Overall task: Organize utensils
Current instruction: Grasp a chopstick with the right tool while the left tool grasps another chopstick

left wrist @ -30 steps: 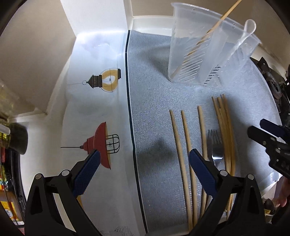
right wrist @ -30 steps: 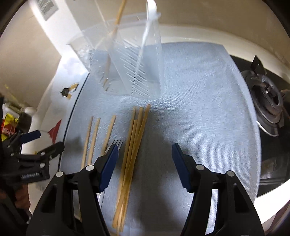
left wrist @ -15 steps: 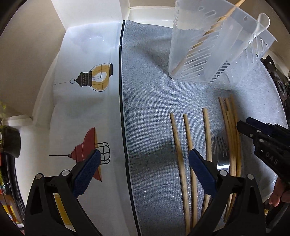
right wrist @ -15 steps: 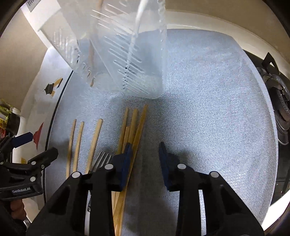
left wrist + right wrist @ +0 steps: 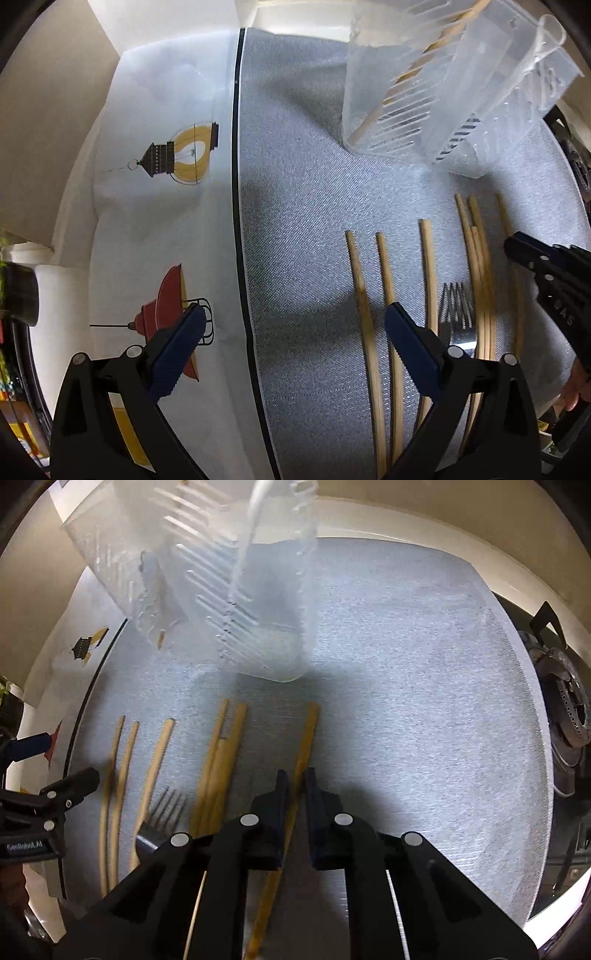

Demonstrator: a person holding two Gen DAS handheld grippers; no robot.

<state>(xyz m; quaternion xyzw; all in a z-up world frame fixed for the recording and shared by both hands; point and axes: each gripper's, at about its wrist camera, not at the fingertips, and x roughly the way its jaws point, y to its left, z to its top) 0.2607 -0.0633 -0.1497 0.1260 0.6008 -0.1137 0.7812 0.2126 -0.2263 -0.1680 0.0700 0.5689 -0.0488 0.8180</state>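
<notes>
L wrist: my left gripper (image 5: 291, 350) dropped closer since 1 s ago, jaws spread, nothing between; loose chopsticks (image 5: 384, 280) under its right finger.

R wrist: right gripper (image 5: 294, 794) jaws went from wide to pinched on one chopstick (image 5: 308, 734). Next I'd lift straight, tip into holder (image 5: 229, 590) w/o dragging the fork (image 5: 166, 808).

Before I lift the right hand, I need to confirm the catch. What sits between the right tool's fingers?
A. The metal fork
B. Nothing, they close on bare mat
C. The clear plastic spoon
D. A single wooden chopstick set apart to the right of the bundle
D: in the right wrist view the right tool is shut on the lone chopstick, with the fork lying off to its left.
</notes>
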